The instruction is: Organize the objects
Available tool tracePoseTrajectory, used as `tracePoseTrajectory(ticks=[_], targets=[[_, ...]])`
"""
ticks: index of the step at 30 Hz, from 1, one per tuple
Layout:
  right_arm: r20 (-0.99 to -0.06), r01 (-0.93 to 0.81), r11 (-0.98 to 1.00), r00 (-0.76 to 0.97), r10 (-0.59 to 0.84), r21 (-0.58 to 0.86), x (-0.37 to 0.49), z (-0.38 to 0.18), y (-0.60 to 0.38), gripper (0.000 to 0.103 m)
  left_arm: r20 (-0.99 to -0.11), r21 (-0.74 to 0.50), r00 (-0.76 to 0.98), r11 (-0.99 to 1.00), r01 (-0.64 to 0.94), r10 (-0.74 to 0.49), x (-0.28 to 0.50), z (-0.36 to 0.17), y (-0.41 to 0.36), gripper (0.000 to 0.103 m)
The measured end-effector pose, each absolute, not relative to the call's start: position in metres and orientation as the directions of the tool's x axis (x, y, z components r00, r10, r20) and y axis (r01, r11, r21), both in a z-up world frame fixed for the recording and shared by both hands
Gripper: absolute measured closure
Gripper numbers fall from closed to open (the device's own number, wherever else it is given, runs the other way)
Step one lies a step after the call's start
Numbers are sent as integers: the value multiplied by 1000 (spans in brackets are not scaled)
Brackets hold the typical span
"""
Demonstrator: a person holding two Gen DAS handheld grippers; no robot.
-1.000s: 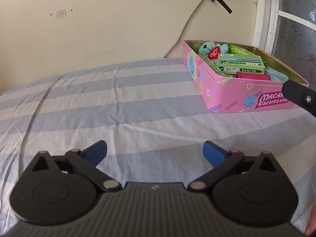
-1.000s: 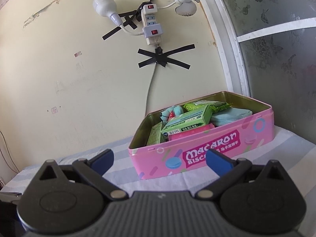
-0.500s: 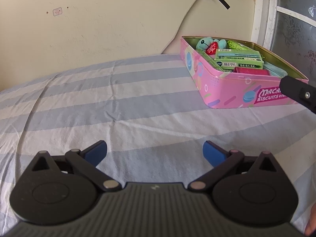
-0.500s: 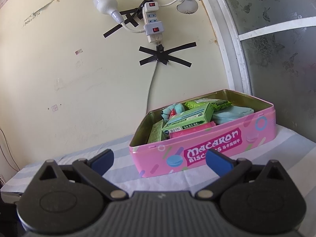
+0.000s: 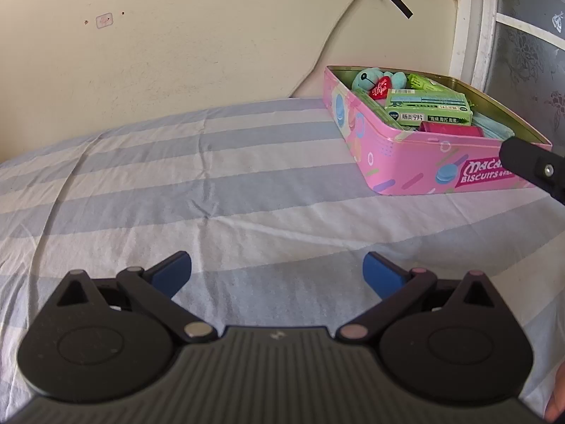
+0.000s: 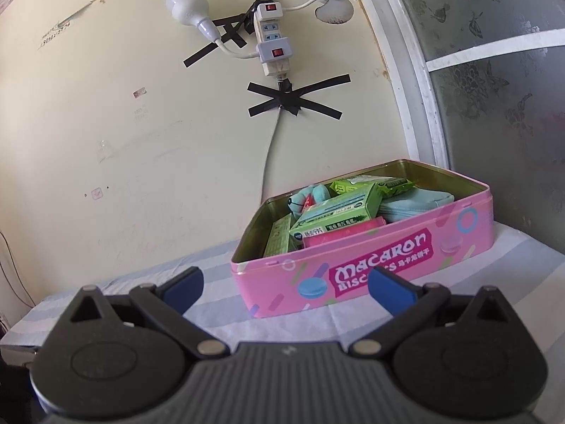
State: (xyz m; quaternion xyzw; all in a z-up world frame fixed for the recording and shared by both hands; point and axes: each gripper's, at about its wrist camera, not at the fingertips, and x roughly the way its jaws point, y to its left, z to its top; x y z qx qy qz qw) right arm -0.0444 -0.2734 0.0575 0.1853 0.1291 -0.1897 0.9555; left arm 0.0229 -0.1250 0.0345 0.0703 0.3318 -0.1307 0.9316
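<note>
We judge the packing nearly done, so we should check the contents sit below the rim of the open pink macaron biscuit tin (image 6: pixel 363 247) before pressing anything flat. It lies on the blue-and-white striped bedsheet (image 5: pixel 212 183) at two o'clock from our left gripper (image 5: pixel 277 265), which hovers spread and empty; our right gripper (image 6: pixel 284 282), equally wide and unloaded, faces the tin at twelve o'clock.

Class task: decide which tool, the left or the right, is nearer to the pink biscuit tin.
Right. The right tool faces the pink biscuit tin just short of its front wall. The left tool sits farther back over the striped sheet, the tin ahead to its right.
</note>
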Motion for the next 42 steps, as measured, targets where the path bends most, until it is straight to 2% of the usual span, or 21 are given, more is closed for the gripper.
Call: tracePoseTrajectory(ticks=[42], targets=[[-325, 412, 860, 892, -314, 301, -43, 55, -272, 0, -652, 34, 733, 958, 286, -196, 26, 31, -125, 0]])
